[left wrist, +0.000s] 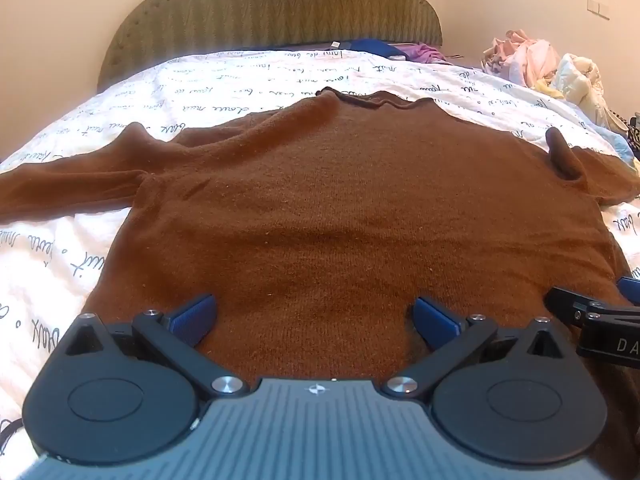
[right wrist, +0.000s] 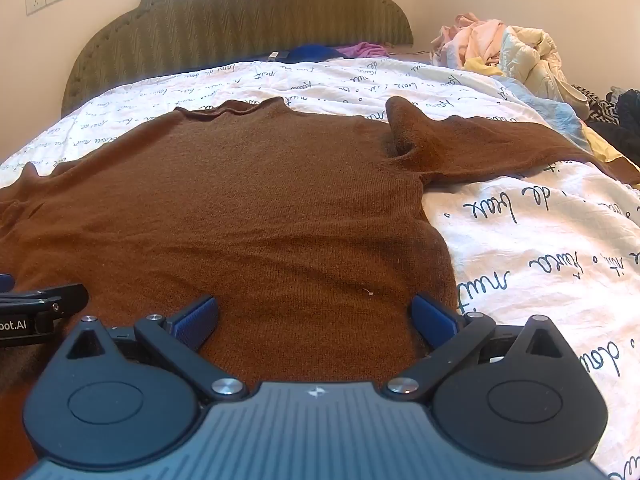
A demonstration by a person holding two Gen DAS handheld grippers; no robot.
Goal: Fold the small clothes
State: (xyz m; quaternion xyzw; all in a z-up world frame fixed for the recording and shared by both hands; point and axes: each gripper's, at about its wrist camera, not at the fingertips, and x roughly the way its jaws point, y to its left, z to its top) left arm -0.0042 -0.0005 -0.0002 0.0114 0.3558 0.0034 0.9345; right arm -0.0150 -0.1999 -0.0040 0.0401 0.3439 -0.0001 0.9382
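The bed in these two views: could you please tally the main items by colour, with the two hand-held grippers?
Brown knitted sweater: 1
White quilt with handwritten script print: 1
Olive green upholstered headboard: 1
Pale pink and cream clothes pile: 1
Black hand-held grippers with blue pads, left and right, both open: 2
Total: 6
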